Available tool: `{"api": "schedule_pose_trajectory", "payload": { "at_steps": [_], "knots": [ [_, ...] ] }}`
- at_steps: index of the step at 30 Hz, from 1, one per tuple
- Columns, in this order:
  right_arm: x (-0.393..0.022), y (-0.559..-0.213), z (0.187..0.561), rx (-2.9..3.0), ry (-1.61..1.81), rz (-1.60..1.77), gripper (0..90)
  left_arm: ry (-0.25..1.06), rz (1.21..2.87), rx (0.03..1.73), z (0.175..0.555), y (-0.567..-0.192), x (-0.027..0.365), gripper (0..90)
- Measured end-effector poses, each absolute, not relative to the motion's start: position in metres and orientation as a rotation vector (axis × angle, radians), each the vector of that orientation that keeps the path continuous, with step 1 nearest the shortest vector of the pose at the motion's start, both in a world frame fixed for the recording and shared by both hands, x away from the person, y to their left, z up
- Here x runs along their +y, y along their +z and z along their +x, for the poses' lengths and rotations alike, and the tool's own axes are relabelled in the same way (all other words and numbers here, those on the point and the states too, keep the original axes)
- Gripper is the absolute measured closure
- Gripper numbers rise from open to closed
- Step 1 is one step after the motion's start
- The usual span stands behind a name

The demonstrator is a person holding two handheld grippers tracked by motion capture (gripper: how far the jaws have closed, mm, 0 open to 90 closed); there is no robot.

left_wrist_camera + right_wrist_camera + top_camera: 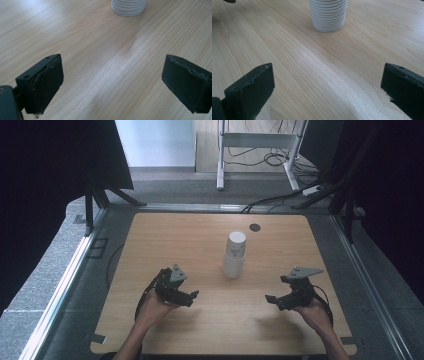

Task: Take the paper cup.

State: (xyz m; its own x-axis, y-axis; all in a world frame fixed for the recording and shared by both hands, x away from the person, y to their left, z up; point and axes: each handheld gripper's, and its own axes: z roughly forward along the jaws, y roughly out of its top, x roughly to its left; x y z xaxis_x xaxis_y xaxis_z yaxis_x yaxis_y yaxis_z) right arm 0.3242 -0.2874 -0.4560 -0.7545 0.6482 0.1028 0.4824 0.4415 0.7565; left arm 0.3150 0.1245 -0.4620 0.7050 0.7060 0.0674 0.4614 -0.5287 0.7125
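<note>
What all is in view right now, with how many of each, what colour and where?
Stack of white ribbed paper cups: one stack, white, upright at the table's middle, between the two grippers.
Light wooden table: one, pale wood.
Round black grommet: one, black, on the table's far edge behind the stack.
White metal frame: one, white, on the floor beyond the table.
Left gripper: one, black, open, left of the stack.
Right gripper: one, black, open, right of the stack.

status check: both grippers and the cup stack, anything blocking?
Left gripper open, holding nothing. Right gripper open, holding nothing. Stack of white cups upright mid-table, untouched, between and beyond both. Wooden table bare on both approaches.
</note>
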Motion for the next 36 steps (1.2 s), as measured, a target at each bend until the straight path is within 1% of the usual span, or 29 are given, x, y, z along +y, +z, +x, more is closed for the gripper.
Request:
{"api": "schedule_pose_trajectory", "payload": {
  "at_steps": [23, 36],
  "knots": [
    [-0.281, -0.437, 0.342, 2.521, 1.159, 1.0, 0.0, 0.444, 2.205, 0.82, 0.341, -0.448, 0.101, 5.4],
    [-0.273, -0.423, 0.354, 2.549, 1.133, 0.965, 0.0, 0.4, 2.17, 0.799, 0.355, -0.443, 0.094, 5.6]
  ]
}}
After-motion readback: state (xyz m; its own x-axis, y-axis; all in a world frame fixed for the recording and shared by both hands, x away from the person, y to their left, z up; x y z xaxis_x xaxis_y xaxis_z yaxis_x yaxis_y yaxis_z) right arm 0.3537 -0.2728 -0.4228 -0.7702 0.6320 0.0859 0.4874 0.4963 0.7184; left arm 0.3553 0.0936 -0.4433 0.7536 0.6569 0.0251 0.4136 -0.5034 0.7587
